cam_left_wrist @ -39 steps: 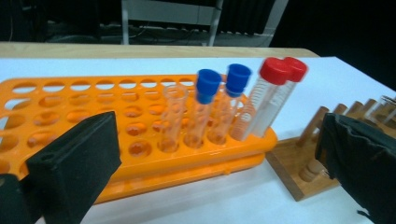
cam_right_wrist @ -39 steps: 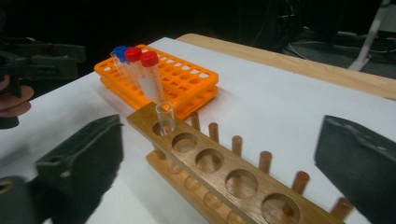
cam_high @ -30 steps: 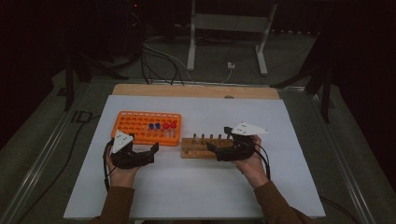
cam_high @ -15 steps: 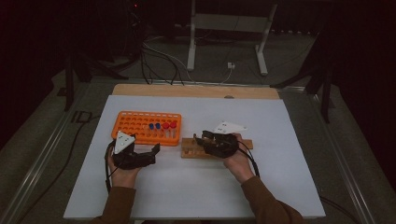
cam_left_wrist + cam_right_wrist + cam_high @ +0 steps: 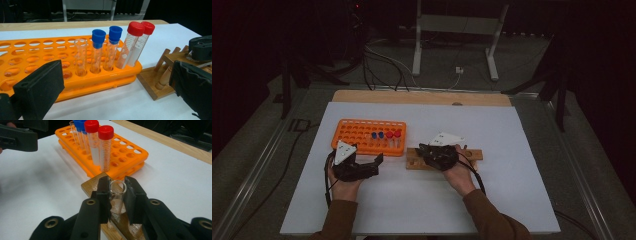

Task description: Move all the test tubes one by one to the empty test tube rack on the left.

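Observation:
An orange tube rack (image 5: 362,131) lies left of centre on the white table. It holds two blue-capped tubes (image 5: 98,45), two red-capped tubes (image 5: 136,32) and one uncapped clear tube (image 5: 80,57). A wooden peg rack (image 5: 472,154) lies to its right. My right gripper (image 5: 427,150) is over the wooden rack's left end, shut on an upright clear open tube (image 5: 117,201) whose foot is down at the wooden rack (image 5: 91,185). My left gripper (image 5: 374,161) rests open in front of the orange rack, its jaws wide apart with nothing between them.
The white sheet (image 5: 512,130) covers a table with a wooden strip (image 5: 422,97) along the far edge. Cables and a metal stand (image 5: 452,45) sit on the dark floor beyond. The person's sleeves enter at the bottom.
My right gripper has moved left along the wooden rack, from its right part to its left end. The left gripper has stayed almost still.

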Motion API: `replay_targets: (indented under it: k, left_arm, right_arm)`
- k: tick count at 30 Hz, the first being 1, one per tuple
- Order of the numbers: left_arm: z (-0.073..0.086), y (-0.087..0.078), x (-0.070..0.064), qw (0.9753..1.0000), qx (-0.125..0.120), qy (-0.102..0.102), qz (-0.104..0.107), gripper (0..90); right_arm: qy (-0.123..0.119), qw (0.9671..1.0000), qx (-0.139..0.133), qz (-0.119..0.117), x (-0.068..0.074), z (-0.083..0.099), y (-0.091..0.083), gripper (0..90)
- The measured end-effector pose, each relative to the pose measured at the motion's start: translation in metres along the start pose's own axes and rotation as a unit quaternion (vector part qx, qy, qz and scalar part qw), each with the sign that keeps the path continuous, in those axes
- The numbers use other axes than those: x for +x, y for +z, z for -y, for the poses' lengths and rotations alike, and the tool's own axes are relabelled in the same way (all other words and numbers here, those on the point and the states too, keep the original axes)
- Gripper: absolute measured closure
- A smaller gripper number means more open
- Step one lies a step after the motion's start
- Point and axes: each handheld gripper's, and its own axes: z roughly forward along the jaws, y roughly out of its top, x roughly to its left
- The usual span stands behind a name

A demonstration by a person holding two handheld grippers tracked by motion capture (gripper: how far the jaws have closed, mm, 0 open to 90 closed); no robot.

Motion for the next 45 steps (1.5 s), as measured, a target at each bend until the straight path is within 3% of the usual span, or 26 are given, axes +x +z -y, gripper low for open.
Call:
replay_targets:
  k: [13, 20, 27, 35, 42, 45]
  left_arm:
    - [-0.004, 0.001, -0.007, 0.9999, -0.007, 0.008, 0.010, 0.7]
    - [-0.009, 0.000, -0.013, 0.9996, -0.016, 0.015, 0.018, 0.7]
    - [-0.020, -0.002, -0.026, 0.9982, -0.029, 0.033, 0.042, 0.8]
    - [-0.032, -0.001, -0.050, 0.9941, -0.024, 0.056, 0.090, 2.2]
    - [-0.036, 0.006, -0.076, 0.9868, -0.014, 0.098, 0.128, 11.1]
    - [-0.037, 0.009, -0.085, 0.9851, -0.013, 0.114, 0.128, 17.4]
  right_arm:
    - [0.001, 1.0000, -0.004, 0.005, 0.001, -0.001, -0.003, 76.1]
    - [0.006, 0.9998, -0.019, 0.000, 0.001, -0.011, -0.015, 76.0]
    - [0.012, 0.9991, -0.040, -0.002, -0.003, -0.022, -0.031, 76.0]
    - [-0.004, 0.9982, -0.060, 0.000, -0.003, -0.038, -0.049, 76.1]
    - [-0.001, 0.9976, -0.061, -0.031, 0.004, -0.043, -0.054, 76.0]
    - [-0.005, 0.9976, -0.053, -0.045, 0.009, -0.043, -0.051, 75.9]
